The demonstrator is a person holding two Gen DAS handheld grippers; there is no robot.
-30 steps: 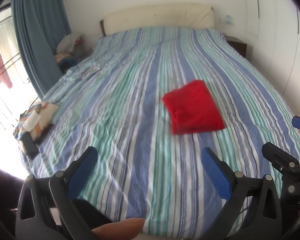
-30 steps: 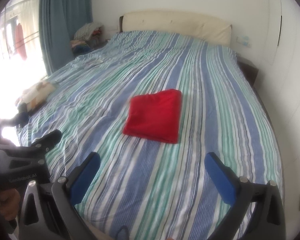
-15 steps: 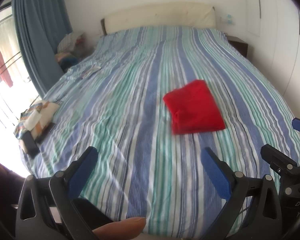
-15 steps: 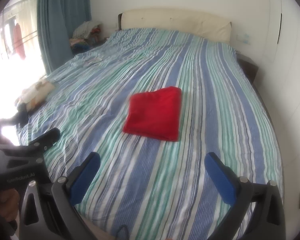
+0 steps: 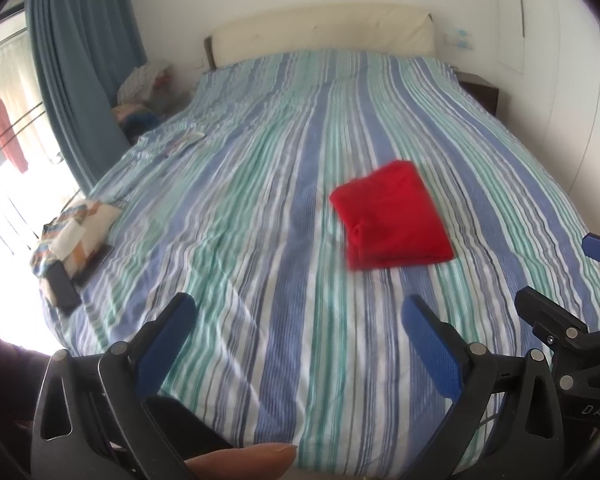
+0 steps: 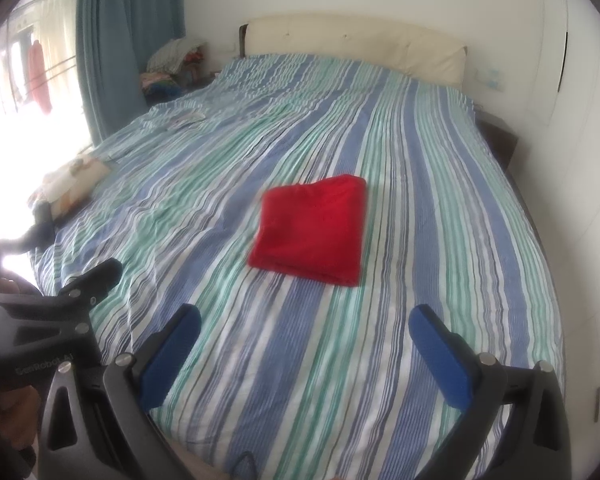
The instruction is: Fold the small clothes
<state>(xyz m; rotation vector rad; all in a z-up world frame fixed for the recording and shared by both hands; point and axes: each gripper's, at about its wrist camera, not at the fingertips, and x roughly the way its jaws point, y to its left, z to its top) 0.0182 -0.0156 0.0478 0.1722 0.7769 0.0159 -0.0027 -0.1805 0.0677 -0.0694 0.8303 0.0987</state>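
Observation:
A red garment [image 5: 392, 218], folded into a compact rectangle, lies on the striped blue, green and white bedspread [image 5: 260, 208], right of the bed's middle. It also shows in the right wrist view [image 6: 310, 230]. My left gripper [image 5: 296, 320] is open and empty, held above the bed's near edge, well short of the garment. My right gripper [image 6: 306, 330] is open and empty too, also back near the foot of the bed. The right gripper's body shows at the right edge of the left wrist view [image 5: 560, 328].
A patterned cloth pile with a dark phone-like object [image 5: 74, 236] lies at the bed's left edge. A cream headboard [image 5: 324, 34], blue curtain [image 5: 80, 64] and a heap of clothes [image 5: 140, 88] stand beyond. A dark nightstand [image 5: 480, 92] is at the far right.
Both grippers stay open and empty. The views have shifted only slightly; the red garment lies in the same place.

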